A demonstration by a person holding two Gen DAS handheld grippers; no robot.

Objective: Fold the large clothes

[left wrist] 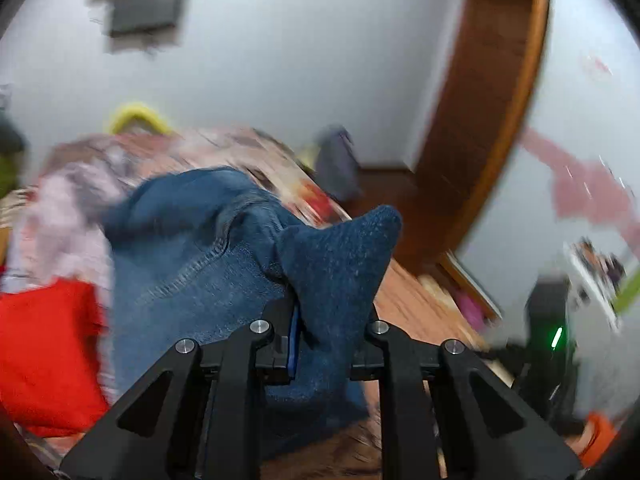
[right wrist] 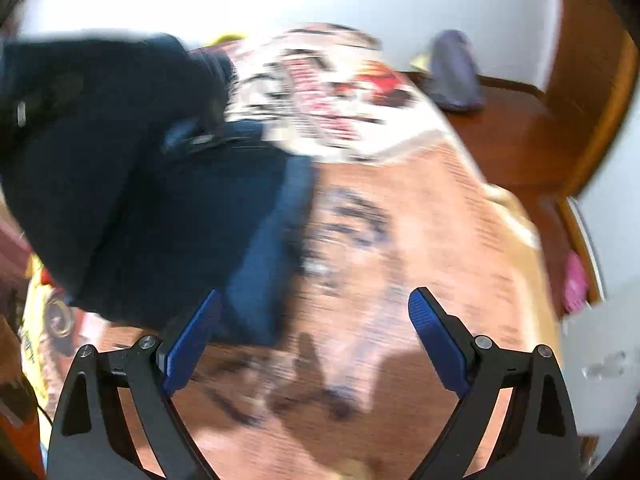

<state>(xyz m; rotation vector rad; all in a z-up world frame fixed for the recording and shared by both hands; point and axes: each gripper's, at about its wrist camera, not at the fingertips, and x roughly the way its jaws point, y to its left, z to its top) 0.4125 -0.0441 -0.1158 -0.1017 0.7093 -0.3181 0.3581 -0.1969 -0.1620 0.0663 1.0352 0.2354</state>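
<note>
A: Denim first. L gripper [left wrist: 330,320], bottom centre of the left wrist view, is clamped on a fold of the blue jeans [left wrist: 192,264]; one corner of cloth sticks up past the jaws, centre-right of frame.

B: And the rest of the garment?

A: Spreads up and left from the jaws to mid-frame, a stitched seam running diag. across it. It lies on a patterned bedspread [left wrist: 276,160], which reaches toward upper centre.

B: R side?

A: R gripper [right wrist: 314,322], bottom of the right wrist view, stands wide, nothing pinched. Blue pads [right wrist: 436,344] flank bare bedspread [right wrist: 420,216]. The jeans [right wrist: 256,256] sit just beside the left pad, filling centre-left; whether cloth touches that pad I cannot tell, pic blurred.

B: Dark mass, upper left of that view?

A: A dark shape over the jeans; too blurred to identify.

B: Surroundings, left wrist view?

A: Red cloth [left wrist: 44,352] lower left, touching the denim edge. Pale pink fabric [left wrist: 68,224] above it. Yellow item [left wrist: 138,118] behind, upper left. White wall [left wrist: 280,60] across the top; brown wood frame [left wrist: 492,112] curving down at right.

B: Right wrist view?

A: Purple bundle [right wrist: 452,76] upper right, beyond the bed edge, on brown wood.
</note>
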